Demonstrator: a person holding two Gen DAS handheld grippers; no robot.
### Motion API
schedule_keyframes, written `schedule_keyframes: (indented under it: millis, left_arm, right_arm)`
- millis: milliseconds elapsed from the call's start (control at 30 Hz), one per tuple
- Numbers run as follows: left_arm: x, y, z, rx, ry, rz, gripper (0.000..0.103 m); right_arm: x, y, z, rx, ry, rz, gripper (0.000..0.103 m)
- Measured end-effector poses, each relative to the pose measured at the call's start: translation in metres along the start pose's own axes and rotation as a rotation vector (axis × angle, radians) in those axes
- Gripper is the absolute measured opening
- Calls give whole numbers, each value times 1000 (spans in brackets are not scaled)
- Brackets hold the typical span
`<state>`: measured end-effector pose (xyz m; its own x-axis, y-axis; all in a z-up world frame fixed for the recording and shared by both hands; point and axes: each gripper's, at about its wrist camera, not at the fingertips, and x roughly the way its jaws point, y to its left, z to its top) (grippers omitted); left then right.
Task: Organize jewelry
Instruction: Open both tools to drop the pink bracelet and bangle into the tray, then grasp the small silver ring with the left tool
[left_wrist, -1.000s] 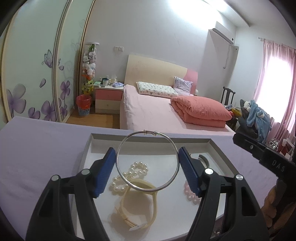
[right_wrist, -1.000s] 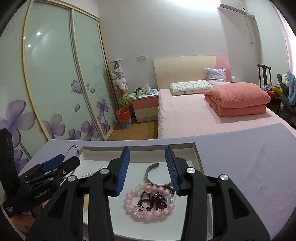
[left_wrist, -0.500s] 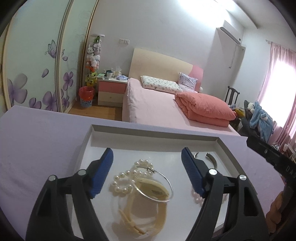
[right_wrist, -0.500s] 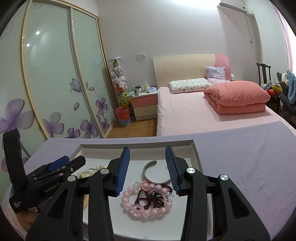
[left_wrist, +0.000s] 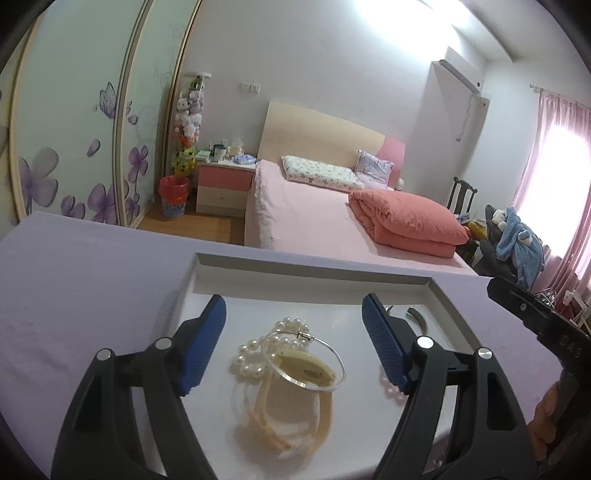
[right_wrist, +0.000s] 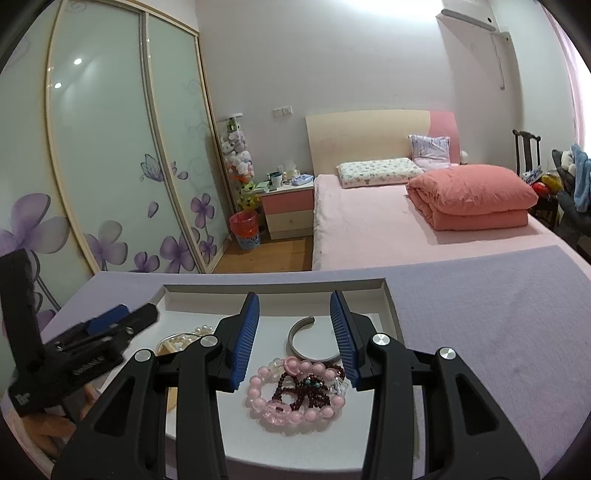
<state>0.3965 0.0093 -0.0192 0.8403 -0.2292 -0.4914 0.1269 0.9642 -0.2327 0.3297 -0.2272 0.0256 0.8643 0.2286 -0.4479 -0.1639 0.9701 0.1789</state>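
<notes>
Claws both spread and empty: your left claw (left_wrist: 291, 343) hovers over the hoop bangle (left_wrist: 306, 360) lying on pearl bracelet (left_wrist: 258, 354) in the tray (left_wrist: 295, 271), your right claw (right_wrist: 293, 336) over pink bead bracelet (right_wrist: 295, 395).

We're in somebody's bedroom at home, pretty obvious from the pink bed (right_wrist: 376, 225) with its pillow (right_wrist: 376, 171) and folded coral quilt (right_wrist: 476, 199). We also see a nightstand (right_wrist: 290, 208), a stack of plush toys (right_wrist: 236, 158) in the corner, and sliding wardrobe doors (right_wrist: 122, 155) with purple flowers.
</notes>
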Motion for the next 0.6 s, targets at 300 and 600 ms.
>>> schedule_keyframes:
  millis: [300,600]
  left_arm:
    - [-78,18,-23,21,-8,8,77]
    - [-114,22,-69,52,93,33,77]
  right_arm:
    - [-46,2,-23,-23,18,-13,43]
    - [-90,7,-68,-56,64,-35,47]
